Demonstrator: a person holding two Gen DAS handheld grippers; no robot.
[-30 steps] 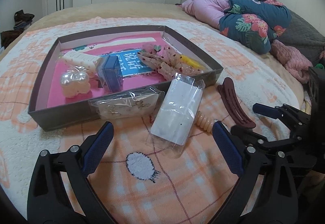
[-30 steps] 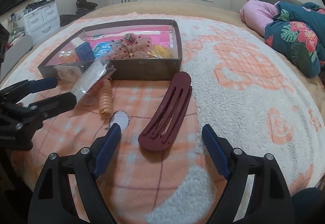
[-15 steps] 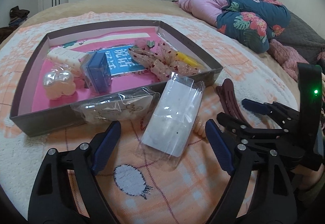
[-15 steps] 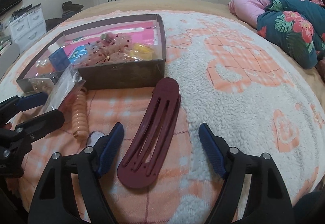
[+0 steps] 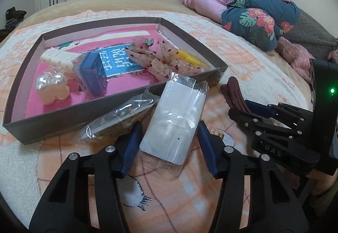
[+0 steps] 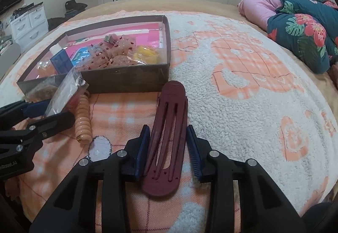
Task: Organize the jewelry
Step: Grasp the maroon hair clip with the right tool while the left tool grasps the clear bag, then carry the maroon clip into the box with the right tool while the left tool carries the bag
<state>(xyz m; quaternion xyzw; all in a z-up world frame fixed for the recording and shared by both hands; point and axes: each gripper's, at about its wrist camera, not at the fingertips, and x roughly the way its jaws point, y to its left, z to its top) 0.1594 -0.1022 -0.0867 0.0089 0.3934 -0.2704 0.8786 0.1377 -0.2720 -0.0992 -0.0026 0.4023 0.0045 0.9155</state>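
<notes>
A maroon hair clip (image 6: 166, 137) lies on the bed just beside the box (image 6: 131, 79) – the right tool (image 6: 168, 148) has just been closing around it. The left tool (image 5: 169, 144) likewise brackets a clear packet (image 5: 175, 118) leaning on the box – both likely bound inside.

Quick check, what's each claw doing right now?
Left claw: just been closing around the clear packet, pads not pressing yet.
Right claw: just closed onto the maroon hair clip.
</notes>
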